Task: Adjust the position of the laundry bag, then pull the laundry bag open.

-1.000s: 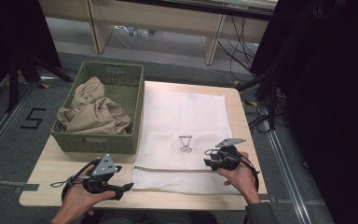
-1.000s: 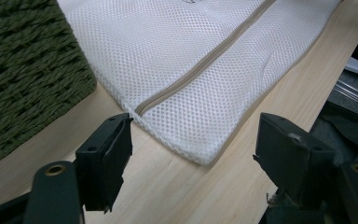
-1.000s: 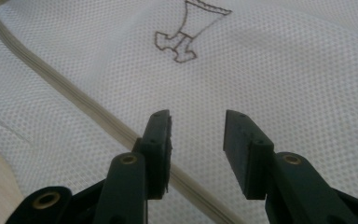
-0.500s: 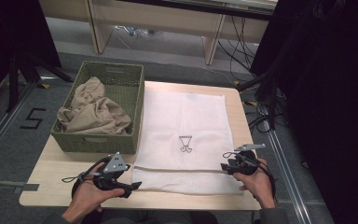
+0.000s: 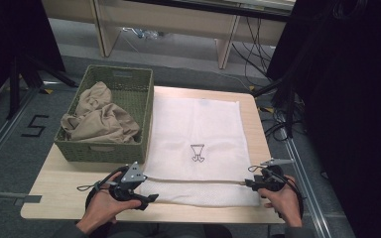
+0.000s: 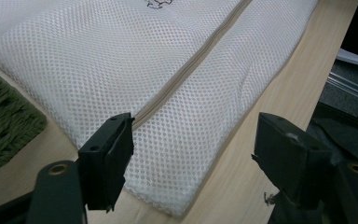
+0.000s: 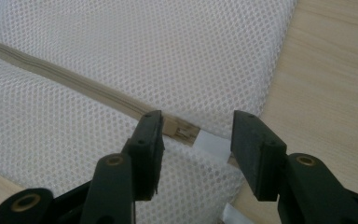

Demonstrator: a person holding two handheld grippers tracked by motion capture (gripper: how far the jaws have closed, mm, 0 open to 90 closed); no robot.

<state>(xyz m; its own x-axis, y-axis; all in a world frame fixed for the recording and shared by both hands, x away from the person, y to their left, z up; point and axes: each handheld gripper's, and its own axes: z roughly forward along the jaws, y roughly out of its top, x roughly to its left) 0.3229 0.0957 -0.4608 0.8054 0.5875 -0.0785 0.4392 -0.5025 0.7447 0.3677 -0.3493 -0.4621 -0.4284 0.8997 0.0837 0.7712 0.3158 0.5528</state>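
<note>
A white mesh laundry bag (image 5: 198, 134) with a small black logo lies flat on the wooden table (image 5: 54, 198). A beige zipper (image 6: 186, 74) runs across its near part. My left gripper (image 5: 146, 198) is open at the bag's near left corner (image 6: 168, 205), jaws either side of the mesh edge. At the bag's right edge my right gripper (image 5: 250, 183) stands open, its jaws straddling the zipper's end (image 7: 182, 133) and a white tab (image 7: 212, 144). Nothing is held.
A green woven basket (image 5: 124, 79) holding crumpled beige cloth (image 5: 99, 121) stands on the table's left, touching the bag's left side. The table's right edge (image 5: 268, 144) is close to my right gripper; dark cables lie on the floor beyond.
Both grippers have moved nearer the person and down to the bag's near corners. The right gripper went from above the zipper's middle right to its right end.
</note>
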